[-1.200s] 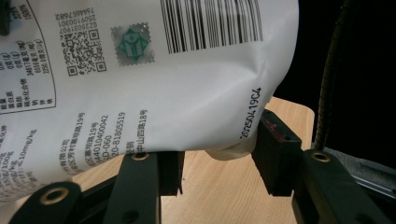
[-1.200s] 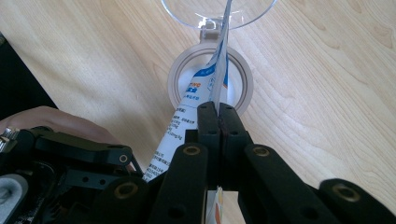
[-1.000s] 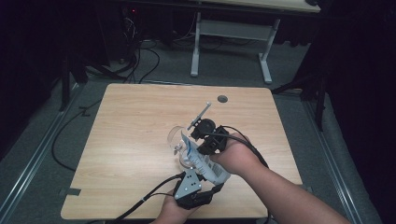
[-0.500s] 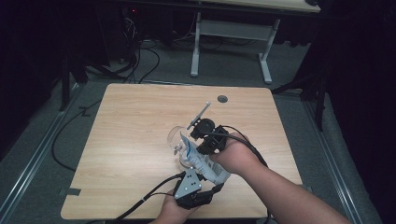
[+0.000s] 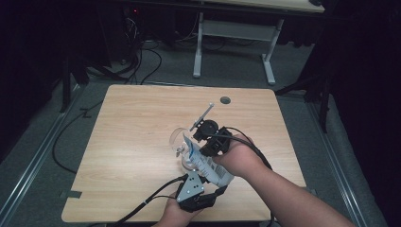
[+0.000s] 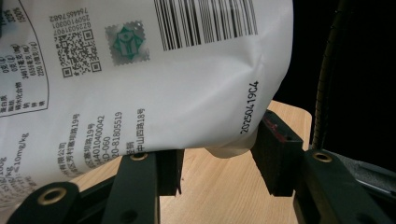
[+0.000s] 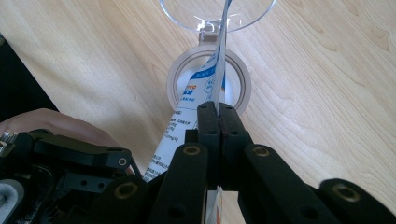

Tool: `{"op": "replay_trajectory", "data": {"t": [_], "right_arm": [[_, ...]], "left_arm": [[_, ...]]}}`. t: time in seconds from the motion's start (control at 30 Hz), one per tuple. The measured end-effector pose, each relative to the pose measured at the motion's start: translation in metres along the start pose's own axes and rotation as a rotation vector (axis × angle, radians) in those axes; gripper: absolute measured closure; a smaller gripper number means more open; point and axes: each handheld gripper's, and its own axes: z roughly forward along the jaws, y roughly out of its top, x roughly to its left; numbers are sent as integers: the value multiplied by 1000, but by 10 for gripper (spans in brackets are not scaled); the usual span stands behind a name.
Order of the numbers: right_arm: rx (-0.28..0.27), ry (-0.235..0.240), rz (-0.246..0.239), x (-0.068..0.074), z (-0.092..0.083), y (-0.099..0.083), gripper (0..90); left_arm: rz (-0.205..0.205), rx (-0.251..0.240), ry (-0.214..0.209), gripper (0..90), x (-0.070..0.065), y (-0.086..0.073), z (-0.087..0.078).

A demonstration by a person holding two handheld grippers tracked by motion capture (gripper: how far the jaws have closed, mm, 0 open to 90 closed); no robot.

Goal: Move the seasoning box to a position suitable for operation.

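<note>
A light wood-grain table [image 5: 142, 142] with rounded corners and a small dark round grommet [image 5: 225, 100] near its far edge is seen from above in a dim room. Grey carpet [image 5: 56, 142] lies around it, black cables [image 5: 142, 61] are coiled on the floor beyond, and the white metal legs of a second desk [image 5: 231, 33] stand behind.

Near the middle of the table a white printed pouch [image 5: 203, 163], soft and creased, is held tilted, its upper end lowered into a clear jar [image 7: 208, 84] with a beige screw rim. The jar's transparent hinged lid [image 7: 217, 11] is flipped open behind it. Barcodes, a QR code and small black print are shown on the pouch's glossy back in the left gripper view.

The pouch's bulging lower end is clasped by the left gripper [image 6: 219, 163], its black jaws set apart on either side of the bag. The pouch's flat sealed edge is pinched by the right gripper [image 7: 218, 116], whose jaws are pressed together on it just above the jar mouth. A thin metal rod [image 5: 202, 116] projects from the right gripper toward the far edge.
</note>
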Motion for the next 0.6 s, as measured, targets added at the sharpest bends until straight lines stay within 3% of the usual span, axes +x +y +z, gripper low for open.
{"op": "replay_trajectory", "data": {"t": [0.6], "right_arm": [[1,0,0,0,2,1,900]], "left_arm": [[2,-2,0,558,0,0,0]]}}
